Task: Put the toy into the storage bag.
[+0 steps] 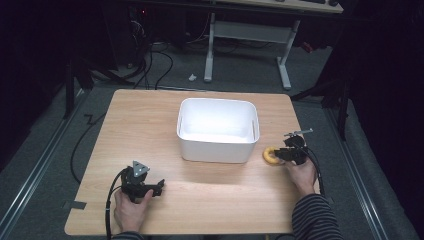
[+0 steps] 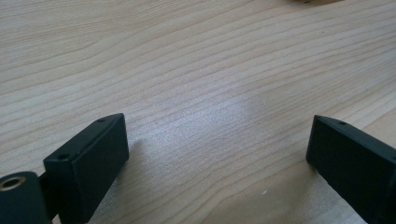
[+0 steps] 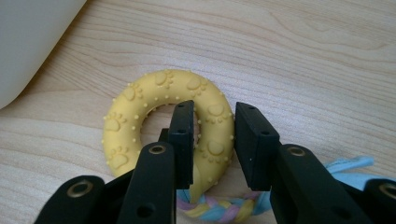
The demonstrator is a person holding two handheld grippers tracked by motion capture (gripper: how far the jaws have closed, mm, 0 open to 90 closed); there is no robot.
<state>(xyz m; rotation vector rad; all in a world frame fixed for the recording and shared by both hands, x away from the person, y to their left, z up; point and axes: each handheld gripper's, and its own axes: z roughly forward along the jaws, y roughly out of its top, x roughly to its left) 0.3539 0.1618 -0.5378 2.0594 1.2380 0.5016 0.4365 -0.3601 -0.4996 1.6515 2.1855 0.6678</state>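
Right tool (image 3: 212, 140) is straddling the near-right side of the yellow ring toy (image 3: 140, 116), jaws closing around it but with a gap showing on one side, apparently to lift it. The toy is lying on the counter (image 1: 150, 125), just right of the white bin (image 1: 218, 146). Left tool (image 2: 219, 154) is resting released, near left.

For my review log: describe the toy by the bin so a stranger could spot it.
Find the white bin mid-table. At its front right corner, on the wood, lies a yellow ring. Paw prints, raised dots and a braided rope tail mark it; the right hand-held gripper straddles its rim.
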